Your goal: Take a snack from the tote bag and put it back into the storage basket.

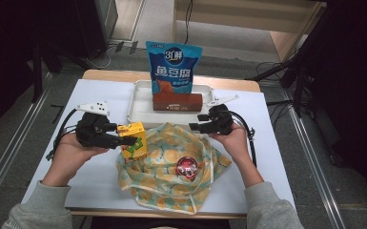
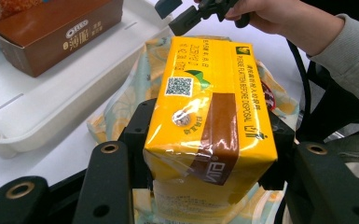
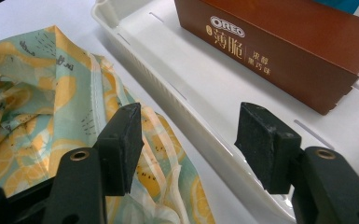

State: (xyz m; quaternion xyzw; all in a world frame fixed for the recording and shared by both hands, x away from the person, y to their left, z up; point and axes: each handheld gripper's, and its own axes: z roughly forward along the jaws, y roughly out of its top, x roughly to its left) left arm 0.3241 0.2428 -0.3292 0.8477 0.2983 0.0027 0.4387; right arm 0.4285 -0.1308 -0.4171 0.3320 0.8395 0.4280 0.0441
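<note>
Gripped the yellow drink carton [image 2: 210, 126] between the left gripper [image 1: 124, 138] fingers [image 2: 137, 135], at the left edge of the lemon-print cloth [image 1: 171, 162] on the worktop [image 1: 100, 95]. Kept the right gripper [image 1: 195, 122] fingers [image 3: 121, 144] parted and empty, near the white tray [image 3: 205, 93] holding the brown Oreo box [image 3: 279, 42].

Yellow drink carton [image 2: 210, 126] upright above patterned cloth [image 1: 171, 164]
</note>
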